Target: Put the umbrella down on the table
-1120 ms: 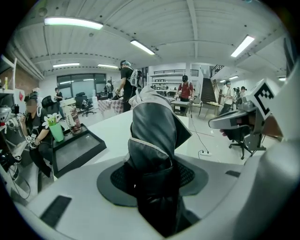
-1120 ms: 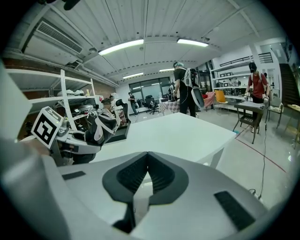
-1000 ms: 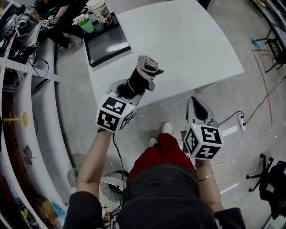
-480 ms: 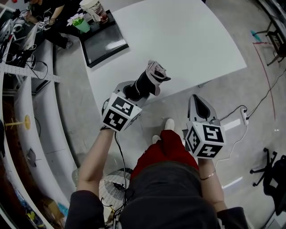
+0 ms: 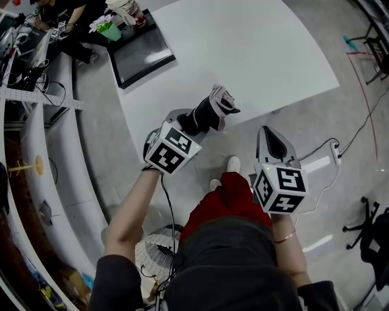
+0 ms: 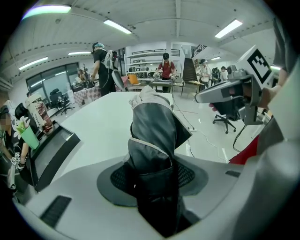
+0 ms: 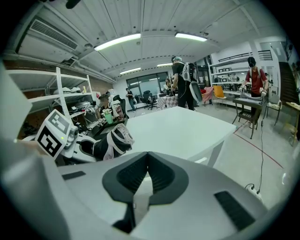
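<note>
The folded umbrella [image 5: 211,112] is black with pale pink trim. It sticks out of my left gripper [image 5: 189,123], which is shut on its lower part, just over the near edge of the white table [image 5: 243,54]. In the left gripper view the umbrella [image 6: 152,126] rises between the two pads and fills the gap of the left gripper [image 6: 152,176]. My right gripper [image 5: 267,136] hangs off the table's near edge, over the floor, shut with nothing in it. The right gripper view shows the right gripper [image 7: 147,159] with its pads meeting, and the umbrella [image 7: 111,142] to its left.
A black tray [image 5: 141,56] lies at the table's far left corner, with a green cup of flowers [image 5: 110,30] and a paper cup [image 5: 126,8] on it. A fan [image 5: 152,256] stands on the floor by the person's legs. A power strip [image 5: 336,152] and cable lie to the right.
My left gripper has sunk and shifted right with the umbrella, which is now lower over the table's near edge. The right gripper has stayed where it was.
</note>
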{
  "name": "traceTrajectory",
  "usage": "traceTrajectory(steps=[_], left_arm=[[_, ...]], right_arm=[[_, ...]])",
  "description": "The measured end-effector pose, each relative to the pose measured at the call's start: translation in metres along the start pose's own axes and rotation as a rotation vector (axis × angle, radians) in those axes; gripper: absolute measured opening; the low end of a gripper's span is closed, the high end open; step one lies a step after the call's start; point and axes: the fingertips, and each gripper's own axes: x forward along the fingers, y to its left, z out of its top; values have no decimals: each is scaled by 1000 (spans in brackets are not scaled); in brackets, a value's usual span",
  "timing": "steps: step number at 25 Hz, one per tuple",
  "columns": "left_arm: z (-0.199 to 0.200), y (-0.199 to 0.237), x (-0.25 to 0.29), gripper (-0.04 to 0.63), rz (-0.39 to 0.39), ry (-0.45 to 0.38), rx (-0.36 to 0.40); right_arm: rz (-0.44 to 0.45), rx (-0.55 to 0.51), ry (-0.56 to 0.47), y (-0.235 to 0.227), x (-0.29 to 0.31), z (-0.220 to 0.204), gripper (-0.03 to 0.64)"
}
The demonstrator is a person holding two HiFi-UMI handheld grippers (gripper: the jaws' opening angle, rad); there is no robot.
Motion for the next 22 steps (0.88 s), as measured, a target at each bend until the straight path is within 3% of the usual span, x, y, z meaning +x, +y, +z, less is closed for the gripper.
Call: traceTrajectory(steps=[22], left_arm=[[-16, -12, 23, 198, -57, 147, 128]], right_arm=[[23, -8, 21, 6, 6, -3, 18]])
